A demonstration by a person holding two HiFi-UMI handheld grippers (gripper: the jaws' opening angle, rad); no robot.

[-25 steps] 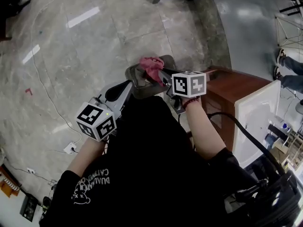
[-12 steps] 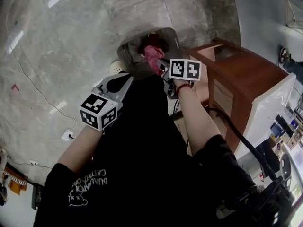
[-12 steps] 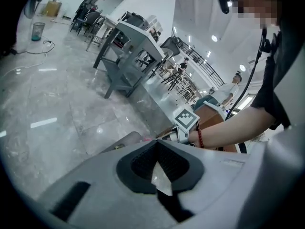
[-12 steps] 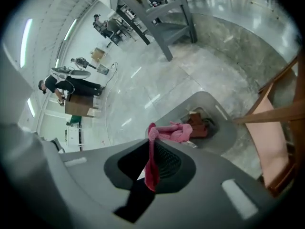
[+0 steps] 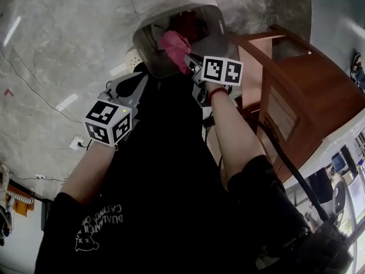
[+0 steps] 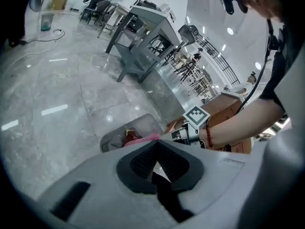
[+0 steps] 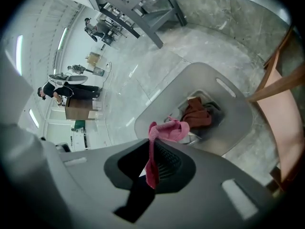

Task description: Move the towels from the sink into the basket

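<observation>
Towel (image 7: 167, 130), pink, hangs from the tips of the right gripper (image 7: 152, 151). One strip runs down between the two pads; the bunched rest bulges out past the tips. It is held above the near edge of the basket (image 7: 228, 113).

Right jaws nearly together, clamped on the fabric strip. Left gripper (image 6: 155, 151) sits nearer the person's body and to the left, well apart from the towel. Its pads meet with nothing between them.

Basket: gray plastic, rounded corners, slot handle in the rim, standing on the floor. Inside lies a crumpled rust-red towel (image 7: 198, 113). Beside that is what looks like a darker gray cloth (image 7: 215, 109), too small in view to be sure.

Floor (image 5: 68, 33): gray marbled tile, glossy, thin cable trailing across. Wooden cabinet (image 5: 296, 90) stands just right of the basket. Farther off are gray metal-frame tables (image 6: 143, 27) and people in the background.
</observation>
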